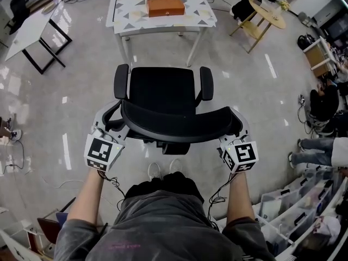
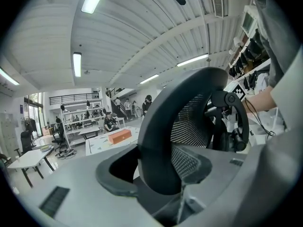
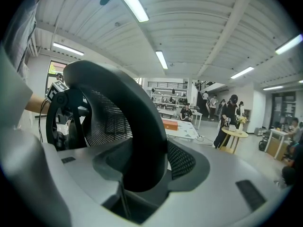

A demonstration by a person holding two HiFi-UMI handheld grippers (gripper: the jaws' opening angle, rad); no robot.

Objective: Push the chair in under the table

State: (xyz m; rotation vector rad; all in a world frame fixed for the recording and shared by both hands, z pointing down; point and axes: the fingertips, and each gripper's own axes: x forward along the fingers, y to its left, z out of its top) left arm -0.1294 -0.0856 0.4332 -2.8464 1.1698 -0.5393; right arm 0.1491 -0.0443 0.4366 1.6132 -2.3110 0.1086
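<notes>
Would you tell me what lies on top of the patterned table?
Only an orange box, near the middle of the tabletop. What is under the box or inside it is covered.

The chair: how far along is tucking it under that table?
Done: the left gripper and right gripper each clamp the backrest rim of the chair, which faces the table. In hand: the push itself. Left: a strip of bare floor separates the seat from the table edge, so the chair must roll forward until the seat sits underneath.
</notes>
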